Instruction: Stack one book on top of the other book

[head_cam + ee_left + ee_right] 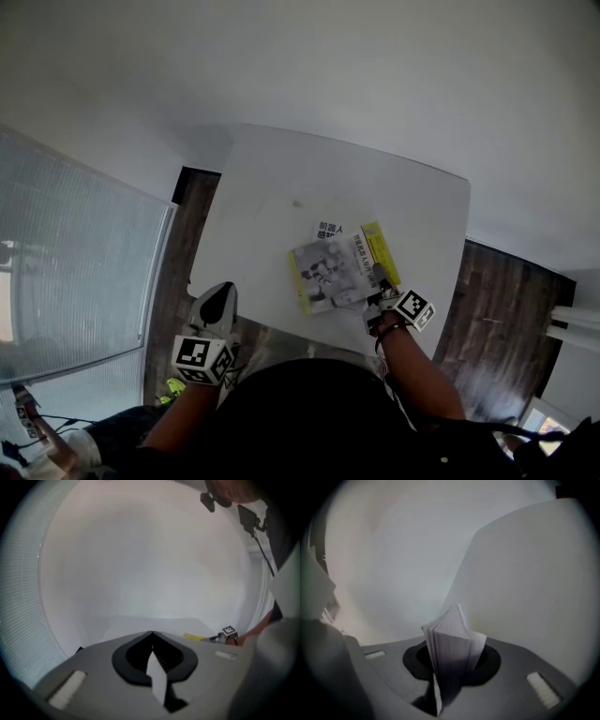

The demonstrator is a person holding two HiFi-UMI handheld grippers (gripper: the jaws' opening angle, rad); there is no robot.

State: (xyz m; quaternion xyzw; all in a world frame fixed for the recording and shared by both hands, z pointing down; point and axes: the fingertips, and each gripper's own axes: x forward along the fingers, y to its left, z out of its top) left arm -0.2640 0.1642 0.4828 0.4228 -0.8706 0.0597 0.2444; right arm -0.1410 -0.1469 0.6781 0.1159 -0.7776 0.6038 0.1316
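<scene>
Nearest, at the bottom of the head view, the person's dark top and both forearms fill the frame. The left gripper (225,292) hovers over the near left corner of the white table (272,178), with its marker cube (202,359) toward the person. Its own view shows the jaws together, tips meeting, with nothing between them. It is well apart from the books.

Further right, the right gripper (379,279) reaches over the table's near edge. Its jaws are clamped on the near right corner of the upper book (328,272), and its own view shows the fanned page edges pinched between them. That book has a grey cover with a yellow band along its right side and another along its left. It sits askew over the lower book (328,228) and covers nearly all of it. Only a white strip with black print peeks out at the far edge. Whether the upper book rests fully on the lower one cannot be told.

Beyond the books the tabletop runs on to its far edge. Dark wood floor (492,309) shows on either side of the table. A ribbed translucent panel (75,272) stands at the left, and a pale wall (375,66) lies behind everything
</scene>
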